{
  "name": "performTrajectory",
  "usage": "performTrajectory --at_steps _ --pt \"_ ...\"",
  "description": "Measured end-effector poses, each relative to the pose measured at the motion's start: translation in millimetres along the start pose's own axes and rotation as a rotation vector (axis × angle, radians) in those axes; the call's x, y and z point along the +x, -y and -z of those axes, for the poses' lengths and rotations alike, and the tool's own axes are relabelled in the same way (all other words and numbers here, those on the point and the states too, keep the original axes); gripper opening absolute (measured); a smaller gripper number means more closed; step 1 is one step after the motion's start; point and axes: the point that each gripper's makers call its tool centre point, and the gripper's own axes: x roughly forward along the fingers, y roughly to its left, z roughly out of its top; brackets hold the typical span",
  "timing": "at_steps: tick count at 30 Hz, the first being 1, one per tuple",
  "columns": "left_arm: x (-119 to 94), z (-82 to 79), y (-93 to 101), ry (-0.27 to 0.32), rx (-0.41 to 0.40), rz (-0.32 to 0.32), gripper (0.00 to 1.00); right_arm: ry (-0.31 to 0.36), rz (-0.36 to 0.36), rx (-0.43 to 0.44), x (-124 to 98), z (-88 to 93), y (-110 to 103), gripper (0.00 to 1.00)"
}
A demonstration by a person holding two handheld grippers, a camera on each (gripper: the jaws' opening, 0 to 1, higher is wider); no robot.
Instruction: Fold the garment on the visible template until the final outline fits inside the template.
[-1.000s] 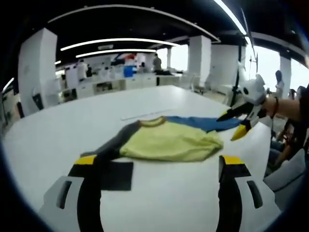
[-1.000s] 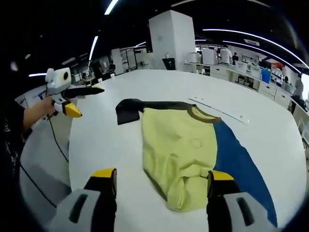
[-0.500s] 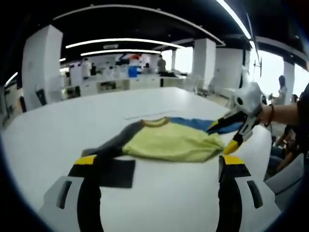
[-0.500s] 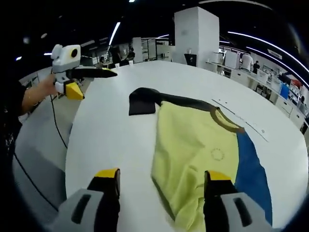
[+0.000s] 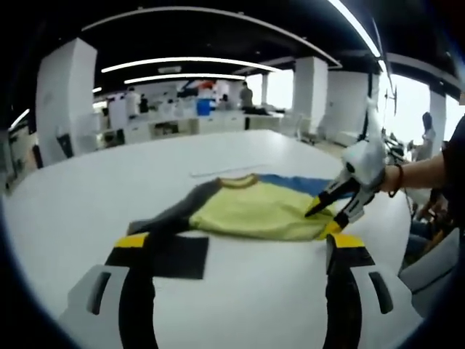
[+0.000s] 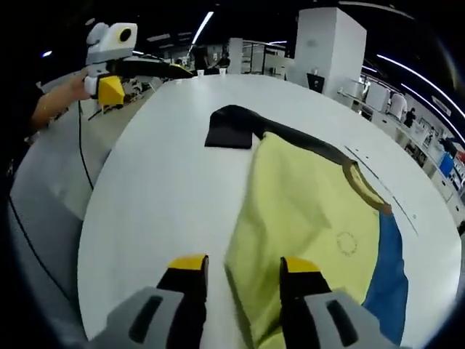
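Yellow, blue and grey garment [image 6: 312, 211] spread flat on the white table [image 6: 160, 182], grey sleeve reaching a black template patch [image 6: 229, 136] at the far end. Right gripper [image 6: 243, 265] low at the near hem, jaws narrowed astride the yellow edge, contact not clear. Left gripper [image 5: 236, 243] well back over bare tabletop, jaws wide, holding nothing. Broad open white surface on all sides.

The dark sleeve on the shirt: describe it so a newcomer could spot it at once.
On the white table lies a yellow shirt with a blue part along one side. The dark sleeve runs from its collar end and finishes in a black square cuff, the only black cloth there.
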Motion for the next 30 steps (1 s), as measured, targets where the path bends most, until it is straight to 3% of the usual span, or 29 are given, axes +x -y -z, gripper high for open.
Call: performTrajectory --at_steps 3,6,13,20,26,30 --pt "0.8 4.4 -0.5 -0.007 -0.007 0.000 0.95 0.000 -0.016 -0.043 3.9 -1.1 -3.8 0.29" --pt "0.6 5.3 0.4 -0.010 -0.004 -0.001 0.95 -0.033 -0.004 -0.160 6.9 2.1 0.3 0.28" --pt "-0.1 4.9 -1.5 -0.008 0.001 -0.006 0.94 -0.104 -0.014 -0.162 15.3 13.6 2.2 0.22" --pt "1.9 10.4 0.9 -0.011 0.001 -0.008 0.93 -0.067 -0.054 -0.083 19.1 10.6 -2.6 0.08" --pt "4.4 8.9 4.8 0.005 -0.007 0.001 0.92 -0.075 -0.037 -0.095 18.9 9.0 2.8 0.00" --pt "5.8 10.4 6.2 -0.007 0.004 0.004 0.91 -0.071 -0.039 -0.083 16.8 6.8 6.3 0.00"
